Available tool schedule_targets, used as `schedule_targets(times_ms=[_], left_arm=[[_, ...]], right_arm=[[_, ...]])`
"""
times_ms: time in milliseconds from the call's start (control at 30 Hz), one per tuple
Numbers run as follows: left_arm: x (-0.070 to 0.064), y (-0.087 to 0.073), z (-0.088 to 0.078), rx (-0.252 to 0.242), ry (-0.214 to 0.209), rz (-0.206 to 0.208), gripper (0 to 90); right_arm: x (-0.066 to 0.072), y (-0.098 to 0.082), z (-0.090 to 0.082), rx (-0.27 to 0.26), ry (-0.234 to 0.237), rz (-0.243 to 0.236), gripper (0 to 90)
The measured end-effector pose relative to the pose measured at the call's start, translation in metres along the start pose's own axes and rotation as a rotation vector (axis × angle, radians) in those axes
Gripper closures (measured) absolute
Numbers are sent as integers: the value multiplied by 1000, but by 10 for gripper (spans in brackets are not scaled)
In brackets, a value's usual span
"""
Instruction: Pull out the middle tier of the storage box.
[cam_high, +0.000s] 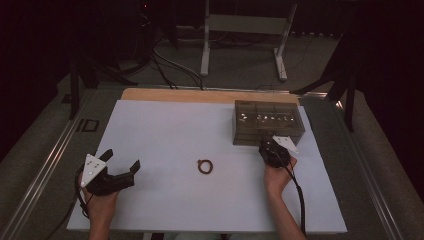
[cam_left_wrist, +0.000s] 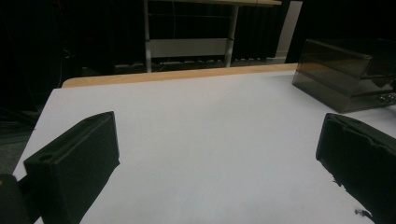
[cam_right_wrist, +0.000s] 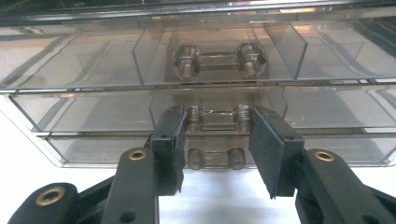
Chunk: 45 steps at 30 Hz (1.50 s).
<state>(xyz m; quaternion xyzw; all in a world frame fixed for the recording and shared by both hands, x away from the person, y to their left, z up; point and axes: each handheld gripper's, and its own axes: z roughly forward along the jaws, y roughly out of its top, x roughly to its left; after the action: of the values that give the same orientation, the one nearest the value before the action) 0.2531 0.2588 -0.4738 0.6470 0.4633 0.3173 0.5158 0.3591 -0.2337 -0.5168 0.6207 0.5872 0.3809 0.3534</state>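
A smoky clear drawer box (cam_high: 268, 121) stands at the back right of the white mat (cam_high: 165, 130); it also appears at the right of the left gripper view (cam_left_wrist: 331, 74). My right gripper (cam_high: 270, 145) is at its front face. In the right gripper view its jaws (cam_right_wrist: 217, 121) stand on either side of the middle drawer's handle (cam_right_wrist: 217, 114), with the pads against the handle's two end knobs. Another drawer's handle (cam_right_wrist: 217, 60) sits above it and one below (cam_right_wrist: 217, 158). My left gripper (cam_high: 121, 160) rests open at the mat's left, nothing between its jaws (cam_left_wrist: 215, 154).
A small dark ring (cam_high: 204, 166) lies on the mat near the middle. A wooden table edge (cam_high: 200, 95) runs along the mat's far side. Beyond the table stands a white frame (cam_high: 245, 30) with cables on the floor.
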Motion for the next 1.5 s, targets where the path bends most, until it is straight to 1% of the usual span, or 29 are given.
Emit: schedule_targets(times_ms=[267, 667, 1233, 1333, 1400, 1467, 1500], left_arm=[[0, 0, 0, 0, 0, -1, 9], [1, 0, -1, -3, 1, -5, 8], [1, 0, -1, -3, 4, -5, 8], [1, 0, -1, -5, 6, -7, 9], [1, 0, -1, -5, 7, -6, 9], [1, 0, -2, -9, 6, -9, 9], [1, 0, -2, -9, 6, -10, 9]], right_arm=[[0, 2, 2, 8, -6, 12, 565], [1, 2, 1, 11, -12, 5, 566], [0, -2, -14, 36, -1, -3, 566], [-1, -4, -16, 30, 3, -20, 565], [-1, -4, -16, 33, 4, -20, 564], [-2, -3, -18, 36, 15, -24, 539], [-3, -3, -18, 35, 28, -28, 478]])
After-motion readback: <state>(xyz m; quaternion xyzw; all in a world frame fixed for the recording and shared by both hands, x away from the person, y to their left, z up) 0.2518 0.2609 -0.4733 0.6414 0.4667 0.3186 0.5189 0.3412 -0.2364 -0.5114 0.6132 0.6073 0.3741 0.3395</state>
